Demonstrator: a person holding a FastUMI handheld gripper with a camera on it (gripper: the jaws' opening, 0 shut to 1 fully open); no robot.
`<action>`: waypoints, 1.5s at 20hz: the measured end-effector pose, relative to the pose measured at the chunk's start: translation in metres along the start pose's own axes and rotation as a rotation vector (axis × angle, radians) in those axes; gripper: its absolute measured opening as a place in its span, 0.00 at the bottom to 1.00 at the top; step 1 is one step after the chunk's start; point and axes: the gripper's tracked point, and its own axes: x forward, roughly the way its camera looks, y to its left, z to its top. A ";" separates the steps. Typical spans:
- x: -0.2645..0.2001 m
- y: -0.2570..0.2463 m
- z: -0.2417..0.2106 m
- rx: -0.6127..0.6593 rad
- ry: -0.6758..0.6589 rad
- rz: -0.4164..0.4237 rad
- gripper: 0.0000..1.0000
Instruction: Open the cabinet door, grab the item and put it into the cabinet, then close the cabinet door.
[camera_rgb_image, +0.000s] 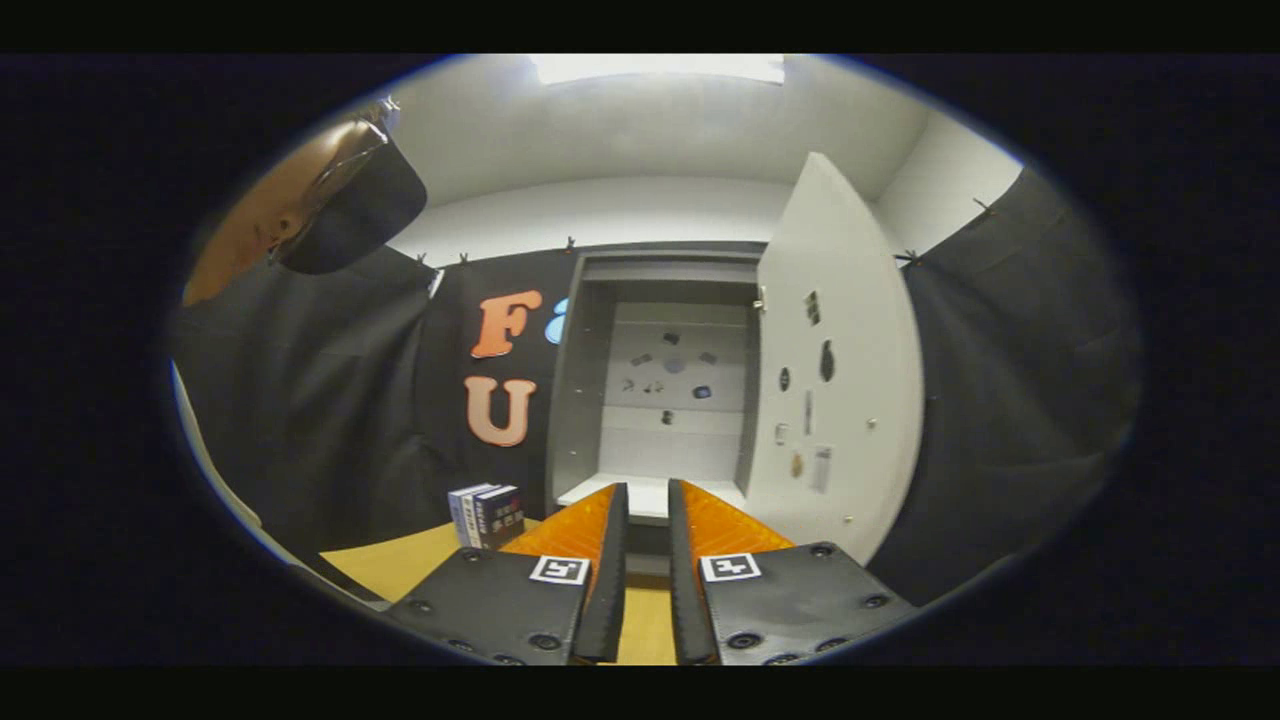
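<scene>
With the door (835, 370) swung wide beyond and to the right of the tongs (648, 495), cabinet (660, 380) straight ahead, shelf bare and ready. Tongs narrow, a slim gap between the fingers, gripping nothing. Boxes (488, 514), likely the item to fetch, upright on the table (400, 565) just left of the fingers, beside the cabinet. Nothing between tongs and boxes; cabinet's left wall close behind them.

Small dark marks on the cabinet's back panel (672, 375) and on the open door (835, 370) are too small to identify; the gripper's (647, 492) fingers hide part of the cabinet's floor (650, 495).
</scene>
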 end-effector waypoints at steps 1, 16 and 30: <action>0.004 0.008 -0.007 0.018 0.012 0.021 0.27; -0.052 0.006 -0.196 0.089 0.616 -0.004 0.96; -0.063 -0.007 -0.202 0.174 0.691 -0.051 0.60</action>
